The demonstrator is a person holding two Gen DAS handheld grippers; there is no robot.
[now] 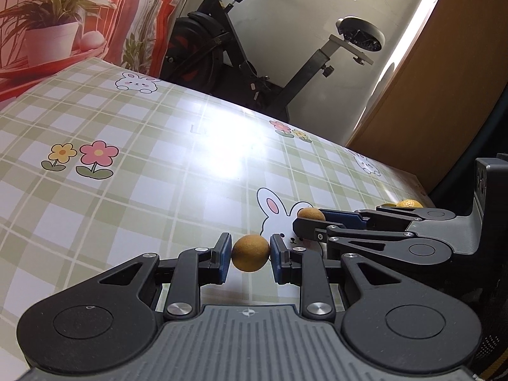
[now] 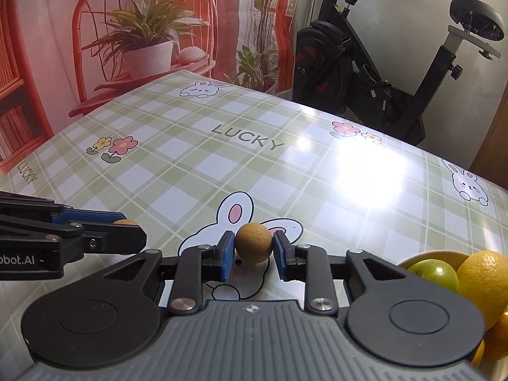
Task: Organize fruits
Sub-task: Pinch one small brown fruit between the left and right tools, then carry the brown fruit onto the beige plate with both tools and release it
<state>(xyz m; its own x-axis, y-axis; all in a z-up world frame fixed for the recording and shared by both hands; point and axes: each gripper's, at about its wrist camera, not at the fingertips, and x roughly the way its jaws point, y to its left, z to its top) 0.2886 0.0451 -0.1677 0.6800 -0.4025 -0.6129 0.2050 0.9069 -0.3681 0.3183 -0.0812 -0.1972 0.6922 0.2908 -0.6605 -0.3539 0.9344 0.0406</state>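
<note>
Between each hand-held gripper's pads [image 1: 226,254] — one brown fruit [image 1: 250,253], clamped; another [image 2: 254,243].

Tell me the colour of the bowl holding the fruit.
Yellow bowl; it shows best in the right wrist view, at the lower right.

Bowl [image 2: 425,258] right of right gripper [image 2: 254,247]

Left gripper [image 1: 250,254] held low and level, blue pads closed against a small round brown fruit [image 1: 250,253] pinched between them. Right gripper [image 2: 254,247] in like pose just beside it, likewise clamped on a second brown fruit [image 2: 254,243]. The two run roughly parallel, fingers pointing forward, right one slightly ahead.
</note>
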